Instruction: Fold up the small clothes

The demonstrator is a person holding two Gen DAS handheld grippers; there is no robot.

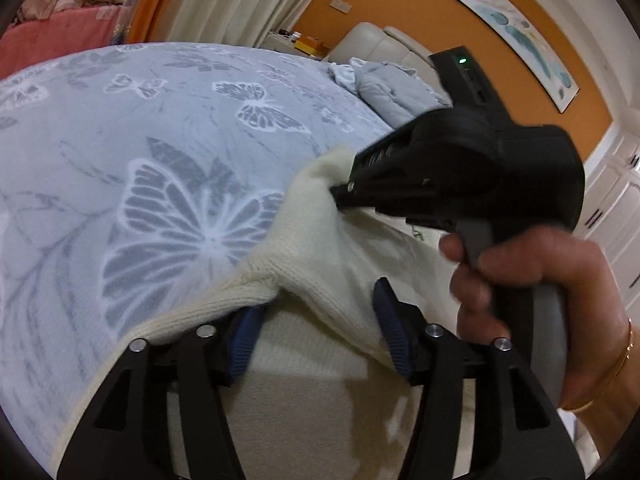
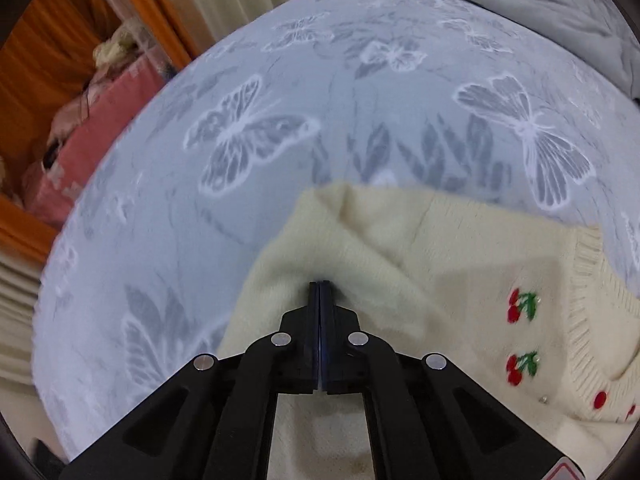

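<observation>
A cream knitted sweater (image 1: 312, 224) lies on a blue butterfly-print bedspread (image 1: 160, 120). In the left wrist view my left gripper (image 1: 318, 332) stands open. Its blue pads (image 1: 390, 328) are wide apart, with the ribbed hem draped over the left one. A hand (image 1: 532, 272) holds my right gripper (image 1: 340, 192), whose tip pinches a raised fold of the sweater. The right wrist view shows the right gripper (image 2: 320, 286) shut on that fold of sweater (image 2: 380, 240), the cloth puckering at its tips. Red cherry embroidery (image 2: 520, 304) shows on the sweater's right side.
A crumpled grey quilt (image 1: 392, 88) lies at the far end of the bed (image 2: 280, 80). A pink blanket with piled clothes (image 1: 60, 32) sits beyond the bed's left edge. White cupboard doors (image 1: 616, 208) stand at the right, under orange walls.
</observation>
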